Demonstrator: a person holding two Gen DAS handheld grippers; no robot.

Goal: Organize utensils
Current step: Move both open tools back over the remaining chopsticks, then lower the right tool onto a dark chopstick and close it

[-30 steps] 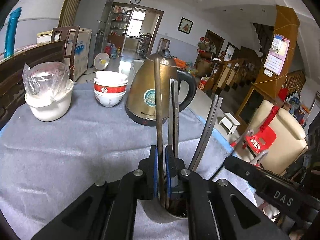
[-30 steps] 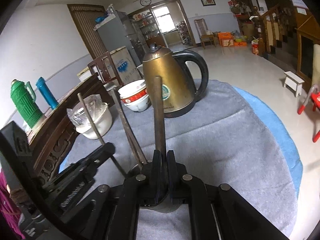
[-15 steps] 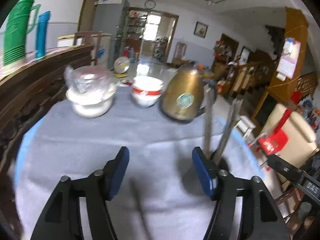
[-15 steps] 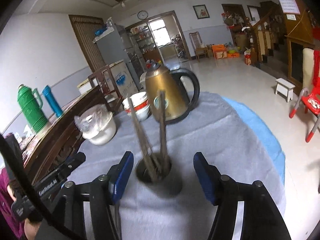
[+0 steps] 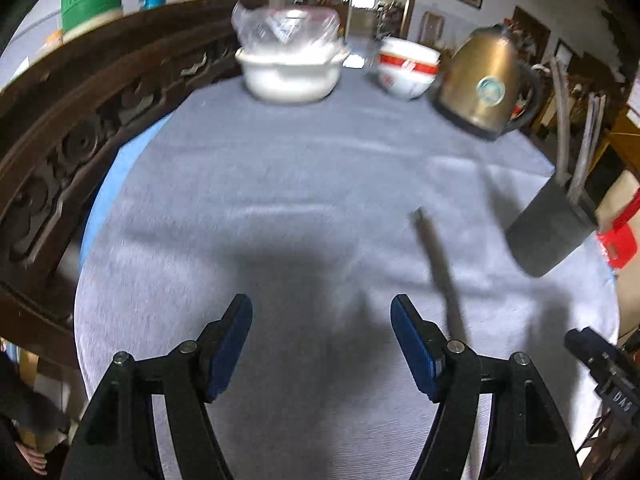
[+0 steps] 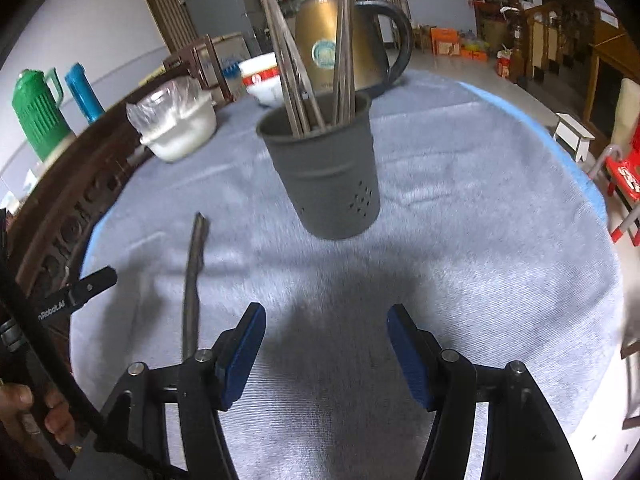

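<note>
A grey utensil holder [image 6: 326, 176] stands on the grey tablecloth with several metal utensils [image 6: 316, 60] upright in it; it also shows at the right of the left wrist view [image 5: 550, 232]. One loose metal utensil [image 6: 193, 276] lies flat on the cloth to the holder's left, seen in the left wrist view [image 5: 440, 276] just right of my left gripper. My left gripper [image 5: 322, 344] is open and empty above the cloth. My right gripper [image 6: 323, 350] is open and empty, a short way in front of the holder.
A brass kettle [image 5: 486, 84], stacked red-and-white bowls [image 5: 406, 70] and a plastic-covered white pot [image 5: 290, 66] stand at the far side of the table. A carved dark wooden rail [image 5: 72, 136] borders the table's left edge. A red chair [image 6: 624, 176] stands off the right.
Both grippers let go of utensils standing in the holder, opened, and drew back and up from it. The left view has swung left, so the holder now sits at its right edge.
</note>
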